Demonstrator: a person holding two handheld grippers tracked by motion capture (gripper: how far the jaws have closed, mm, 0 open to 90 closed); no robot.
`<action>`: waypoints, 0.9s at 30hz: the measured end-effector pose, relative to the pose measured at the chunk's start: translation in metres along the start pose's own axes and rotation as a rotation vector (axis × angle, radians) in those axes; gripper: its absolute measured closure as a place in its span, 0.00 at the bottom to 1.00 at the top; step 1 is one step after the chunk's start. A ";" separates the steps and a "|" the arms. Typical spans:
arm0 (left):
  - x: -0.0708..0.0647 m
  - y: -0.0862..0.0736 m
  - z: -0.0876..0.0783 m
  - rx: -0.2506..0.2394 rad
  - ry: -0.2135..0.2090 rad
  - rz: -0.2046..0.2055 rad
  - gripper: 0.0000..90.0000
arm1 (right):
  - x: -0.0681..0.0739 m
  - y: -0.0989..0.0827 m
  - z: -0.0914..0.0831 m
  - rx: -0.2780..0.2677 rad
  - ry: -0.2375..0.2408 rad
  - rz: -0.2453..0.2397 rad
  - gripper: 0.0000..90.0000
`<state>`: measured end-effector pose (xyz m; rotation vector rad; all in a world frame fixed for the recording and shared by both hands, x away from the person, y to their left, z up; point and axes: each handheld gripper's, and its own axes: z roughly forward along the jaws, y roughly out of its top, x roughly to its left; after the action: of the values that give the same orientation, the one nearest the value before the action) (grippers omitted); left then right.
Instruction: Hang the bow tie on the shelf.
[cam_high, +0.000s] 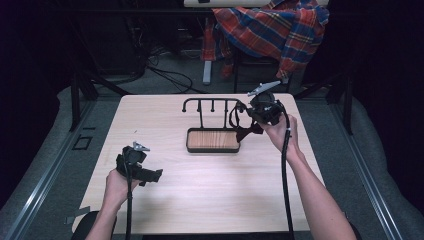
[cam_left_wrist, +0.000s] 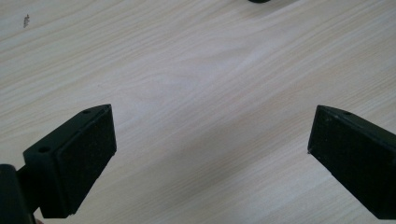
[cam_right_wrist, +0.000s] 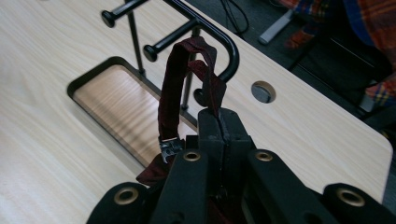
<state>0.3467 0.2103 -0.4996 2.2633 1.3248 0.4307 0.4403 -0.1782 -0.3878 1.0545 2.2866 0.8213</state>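
Note:
A black metal rack (cam_high: 210, 103) with several pegs stands on a wooden tray base (cam_high: 212, 140) at mid table. A dark red strap (cam_right_wrist: 170, 88) with a small metal buckle is looped over the rack's curved end bar (cam_right_wrist: 224, 39). My right gripper (cam_right_wrist: 219, 119) is shut on the strap just below the bar; in the high view it sits at the rack's right end (cam_high: 248, 114), with the strap's tail (cam_high: 246, 132) hanging under it. Near the front left of the table, my left gripper (cam_high: 154, 176) hovers low, open and holding nothing (cam_left_wrist: 210, 135).
The light wooden table (cam_high: 200, 195) has a round cable hole (cam_right_wrist: 263, 92) near its far edge. Behind the table, a red and blue plaid shirt (cam_high: 270, 25) drapes over a chair, and cables (cam_high: 170, 75) lie on the floor.

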 end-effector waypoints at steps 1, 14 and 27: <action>0.000 0.000 0.000 0.002 -0.001 -0.001 0.01 | 0.000 0.000 0.002 0.007 -0.010 -0.005 0.99; 0.001 0.000 0.000 0.002 0.004 -0.006 0.01 | -0.009 0.002 0.023 0.021 -0.027 0.044 0.99; 0.000 -0.001 -0.001 0.002 0.011 -0.003 0.01 | -0.012 -0.001 0.036 0.017 -0.036 0.077 0.99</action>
<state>0.3460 0.2110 -0.4993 2.2634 1.3351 0.4412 0.4700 -0.1771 -0.4110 1.1622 2.2388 0.8083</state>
